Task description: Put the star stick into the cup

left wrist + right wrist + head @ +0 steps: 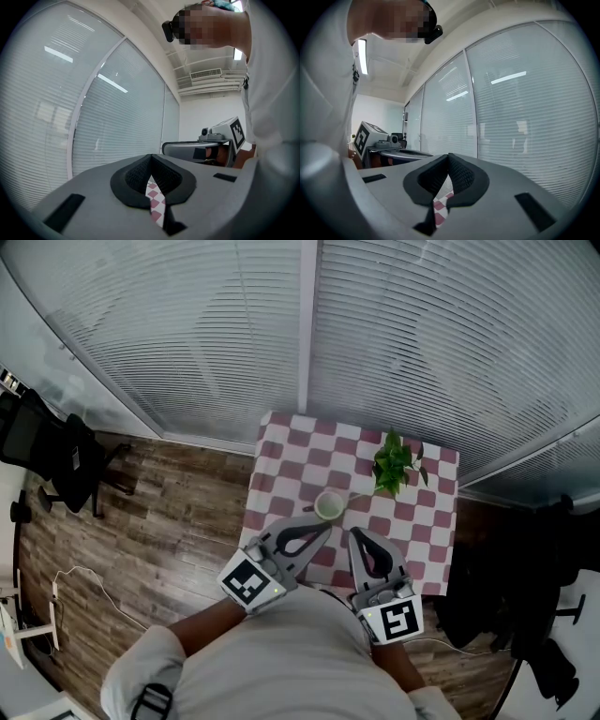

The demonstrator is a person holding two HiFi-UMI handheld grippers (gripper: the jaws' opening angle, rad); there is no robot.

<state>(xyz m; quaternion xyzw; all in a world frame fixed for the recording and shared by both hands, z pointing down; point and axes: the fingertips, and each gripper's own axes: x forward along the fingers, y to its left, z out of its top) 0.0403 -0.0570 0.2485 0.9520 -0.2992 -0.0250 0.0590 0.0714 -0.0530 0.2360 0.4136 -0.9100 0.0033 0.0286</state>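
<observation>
My left gripper (323, 527) and right gripper (356, 534) have their jaws closed on nothing. The cup (329, 506) stands just ahead on the counter (427, 549).

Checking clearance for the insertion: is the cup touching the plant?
Apart. Head view shows a strip of checked tablecloth between the cup and the plant.

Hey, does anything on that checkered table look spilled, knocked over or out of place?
Nothing stands out. The cup stands upright on the checkered tablecloth, and the green plant stands upright beyond it to the right. The cloth lies flat, with nothing spilled or tipped over on it.
</observation>
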